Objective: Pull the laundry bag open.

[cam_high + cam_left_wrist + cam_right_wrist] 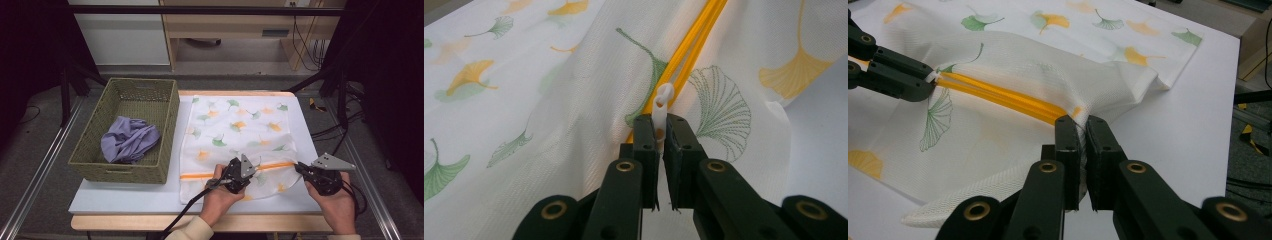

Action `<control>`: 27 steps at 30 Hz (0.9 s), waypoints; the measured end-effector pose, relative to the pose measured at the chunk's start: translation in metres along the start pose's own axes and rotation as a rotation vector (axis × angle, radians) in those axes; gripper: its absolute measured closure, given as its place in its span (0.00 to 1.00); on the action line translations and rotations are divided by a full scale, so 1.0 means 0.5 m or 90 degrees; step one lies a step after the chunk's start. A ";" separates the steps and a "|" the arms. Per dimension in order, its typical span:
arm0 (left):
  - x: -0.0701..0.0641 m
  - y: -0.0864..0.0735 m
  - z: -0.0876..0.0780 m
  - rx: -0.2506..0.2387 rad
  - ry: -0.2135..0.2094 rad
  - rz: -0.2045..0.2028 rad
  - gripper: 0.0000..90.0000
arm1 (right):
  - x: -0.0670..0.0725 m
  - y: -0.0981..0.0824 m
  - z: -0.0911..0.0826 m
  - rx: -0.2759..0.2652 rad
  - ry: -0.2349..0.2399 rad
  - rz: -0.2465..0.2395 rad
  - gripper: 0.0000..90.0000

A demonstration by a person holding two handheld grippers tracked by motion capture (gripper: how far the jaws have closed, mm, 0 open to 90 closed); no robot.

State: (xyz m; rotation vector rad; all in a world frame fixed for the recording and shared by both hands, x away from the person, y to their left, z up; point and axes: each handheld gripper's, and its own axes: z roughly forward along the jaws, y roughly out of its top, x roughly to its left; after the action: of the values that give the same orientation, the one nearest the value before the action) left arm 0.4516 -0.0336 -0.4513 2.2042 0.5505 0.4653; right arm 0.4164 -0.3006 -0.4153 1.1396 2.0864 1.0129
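Your left tool (657,145) is pinching the white plastic zipper pull (661,111); the orange zipper (270,166) is running toward your right tool (1082,145), which is clamping the white leaf-printed mesh bag (235,135) at the zipper's end near the desk's (125,197) right edge.

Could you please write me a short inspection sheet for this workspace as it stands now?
Surface: white table top on a wooden base, flat.
Job's things: white mesh laundry bag with leaf print lies on the table; its orange zipper is partly drawn; white zipper pull.
Clutter: green woven basket to the left of the bag, with a purple cloth in it.
Grippers: left hand-held gripper is shut on the zipper pull; right hand-held gripper is shut on the bag's edge at the zipper's end.
Cables: a black cable trails from the left hand-held gripper.
Surroundings: wooden furniture behind, grey floor.
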 end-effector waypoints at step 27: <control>0.017 -0.017 -0.020 0.059 0.000 0.041 0.93 | 0.003 -0.002 0.003 0.015 0.002 -0.003 0.95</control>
State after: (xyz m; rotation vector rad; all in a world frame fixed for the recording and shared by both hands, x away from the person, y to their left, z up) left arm 0.4520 -0.0179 -0.4506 2.3168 0.5110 0.4818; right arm 0.4165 -0.2992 -0.4169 1.1452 2.1066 0.9916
